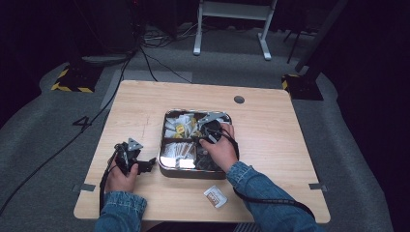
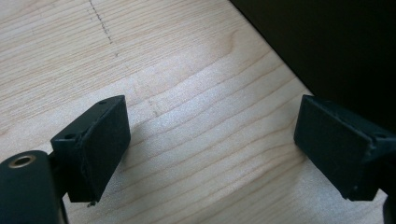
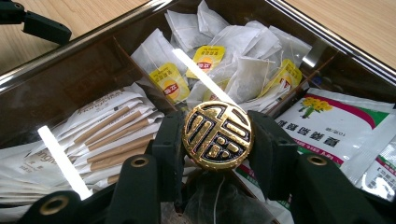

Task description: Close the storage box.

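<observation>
left gripper (image 1: 145,166): rests low on the surface (image 1: 145,106) just left of the tray, jaws spread wide in the left gripper view with only bare wood grain between them; it grasps nothing.
tray (image 1: 164,140): one square metal tray with dark dividers, sitting mid-surface; its transparent lid seems to be on, judging from the strip-light reflections across it in the right gripper view.
knob (image 3: 217,135): one round gold-and-black knob with an embossed character, standing at the centre of the tray over the point where the dividers meet.
right gripper (image 3: 217,140): clenched on the knob, one black jaw pressed to each side of it; in the high view the hand covers the tray's right half.
stick packets (image 3: 107,135): a stack in one compartment, white with brown stripes; too many overlap to count.
tea bags (image 3: 219,60): a loose heap in the far compartment, at least four yellow tags visible.
flower sachets (image 3: 336,126): at least two flat white-and-green packets in the right compartment.
loose packet (image 1: 215,196): one small packet lying on the surface in front of the tray, apart from it.
progress: the knob is gripped, so the reach is done; the lid does not look lifted yet, and the loose packet likely still waits to go in.
</observation>
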Tool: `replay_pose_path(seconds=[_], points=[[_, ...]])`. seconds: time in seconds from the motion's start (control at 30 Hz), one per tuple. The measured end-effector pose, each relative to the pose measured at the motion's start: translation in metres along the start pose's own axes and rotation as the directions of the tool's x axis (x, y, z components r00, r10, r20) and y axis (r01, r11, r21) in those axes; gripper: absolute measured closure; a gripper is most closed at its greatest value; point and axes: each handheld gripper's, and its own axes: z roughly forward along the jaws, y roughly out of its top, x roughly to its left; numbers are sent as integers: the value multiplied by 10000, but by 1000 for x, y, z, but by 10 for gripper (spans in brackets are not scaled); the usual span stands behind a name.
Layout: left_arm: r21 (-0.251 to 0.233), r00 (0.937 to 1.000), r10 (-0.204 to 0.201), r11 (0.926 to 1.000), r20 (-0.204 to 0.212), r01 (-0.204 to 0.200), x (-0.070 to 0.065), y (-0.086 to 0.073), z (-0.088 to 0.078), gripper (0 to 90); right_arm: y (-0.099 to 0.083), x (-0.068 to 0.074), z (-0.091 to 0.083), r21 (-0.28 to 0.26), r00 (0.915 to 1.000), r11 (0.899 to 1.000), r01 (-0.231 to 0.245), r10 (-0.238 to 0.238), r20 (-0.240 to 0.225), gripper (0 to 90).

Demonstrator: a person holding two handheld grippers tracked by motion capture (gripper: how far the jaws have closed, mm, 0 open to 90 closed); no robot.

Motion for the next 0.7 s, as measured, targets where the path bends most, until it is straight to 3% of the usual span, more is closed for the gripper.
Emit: replay_pose_path(seconds=[0.7], points=[[-5,10000,-1,10000,-2,1,0,0,0,111,-3,1,0,66,9997,9998,207,-208,159,583]])
